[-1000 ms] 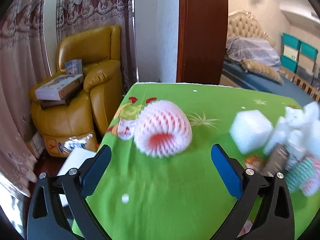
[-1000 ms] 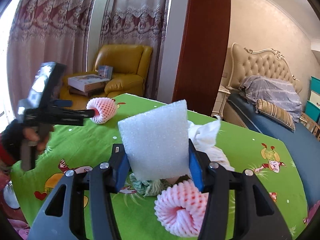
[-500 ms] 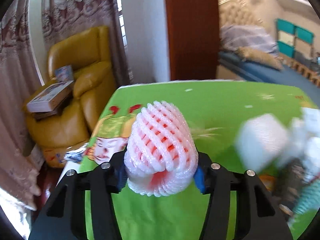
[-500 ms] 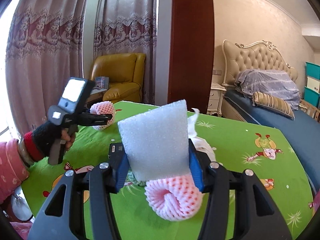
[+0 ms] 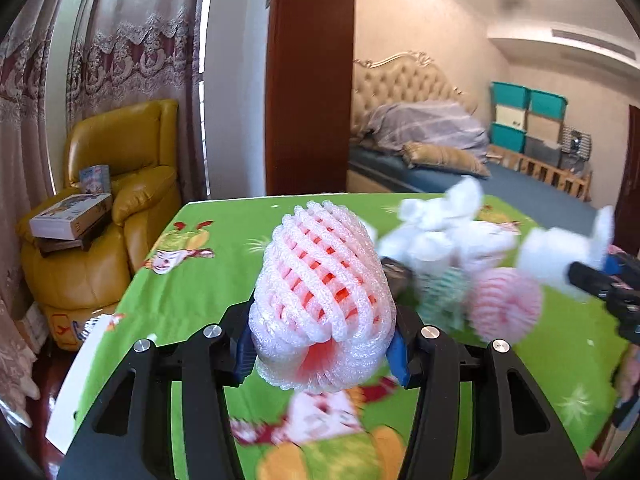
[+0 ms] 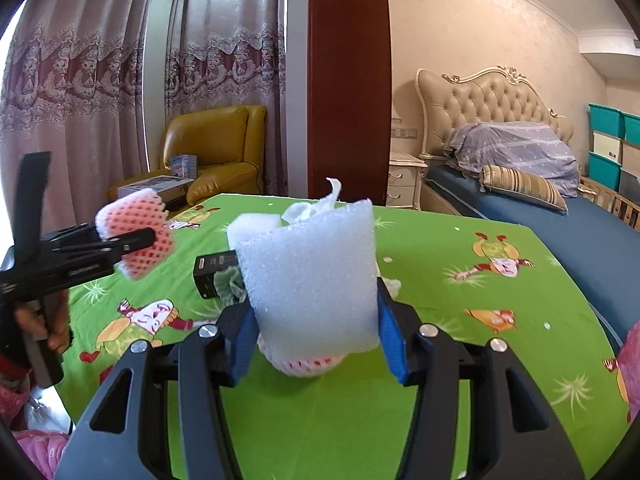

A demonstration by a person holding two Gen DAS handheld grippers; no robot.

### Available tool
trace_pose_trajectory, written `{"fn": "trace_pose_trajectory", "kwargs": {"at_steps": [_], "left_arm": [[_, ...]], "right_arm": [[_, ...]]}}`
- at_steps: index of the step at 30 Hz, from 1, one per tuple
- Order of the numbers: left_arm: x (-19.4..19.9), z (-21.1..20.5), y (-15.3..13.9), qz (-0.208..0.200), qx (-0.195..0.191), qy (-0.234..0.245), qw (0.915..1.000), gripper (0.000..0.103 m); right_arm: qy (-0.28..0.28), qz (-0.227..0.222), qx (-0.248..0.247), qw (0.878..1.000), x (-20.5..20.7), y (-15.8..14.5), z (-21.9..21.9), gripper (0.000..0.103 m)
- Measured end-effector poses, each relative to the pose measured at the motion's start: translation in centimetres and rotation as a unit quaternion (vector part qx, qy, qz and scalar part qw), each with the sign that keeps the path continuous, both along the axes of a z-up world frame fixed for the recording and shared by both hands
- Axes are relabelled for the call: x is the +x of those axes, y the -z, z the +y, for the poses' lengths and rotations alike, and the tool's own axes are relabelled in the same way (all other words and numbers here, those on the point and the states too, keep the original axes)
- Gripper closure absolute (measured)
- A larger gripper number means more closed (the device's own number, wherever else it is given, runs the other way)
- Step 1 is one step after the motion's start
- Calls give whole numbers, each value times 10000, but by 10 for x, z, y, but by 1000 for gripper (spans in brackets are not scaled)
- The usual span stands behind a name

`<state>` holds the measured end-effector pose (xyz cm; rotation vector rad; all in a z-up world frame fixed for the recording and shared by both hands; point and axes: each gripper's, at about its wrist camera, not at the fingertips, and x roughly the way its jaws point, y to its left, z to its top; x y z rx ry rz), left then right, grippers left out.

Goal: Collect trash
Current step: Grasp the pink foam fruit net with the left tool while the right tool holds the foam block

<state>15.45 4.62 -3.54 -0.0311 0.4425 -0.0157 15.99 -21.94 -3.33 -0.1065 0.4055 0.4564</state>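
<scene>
Sitting clamped between left tool [image 5: 322,354] pads: foam net [image 5: 322,300].

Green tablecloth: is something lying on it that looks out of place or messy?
Yes. Packing waste sits in a loose heap on the green tablecloth: crumpled white paper, a pink foam net, a greenish net and a small black box. Nothing looks spilled or broken.

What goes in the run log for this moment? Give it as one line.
left gripper: shut on pink foam fruit net | right gripper: shut on white foam block | trash pile: on green tablecloth
</scene>
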Motion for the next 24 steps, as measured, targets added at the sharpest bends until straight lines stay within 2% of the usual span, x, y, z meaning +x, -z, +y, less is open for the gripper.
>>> {"fn": "trace_pose_trajectory", "kwargs": {"at_steps": [9, 13, 18, 24], "left_arm": [[-43, -60, 1, -405, 91, 553, 9976, 53], [-48, -73, -1, -471, 80, 651, 9967, 53], [-57, -93, 1, -591, 324, 795, 9946, 52], [-57, -104, 0, -615, 447, 902, 9930, 52]], "right_arm": [[87, -258, -99, 9996, -36, 0, -14, 52], [128, -292, -84, 9995, -45, -1, -22, 52], [177, -331, -29, 9993, -53, -1, -34, 52], [211, -436, 9, 9988, -61, -5, -45, 52]]}}
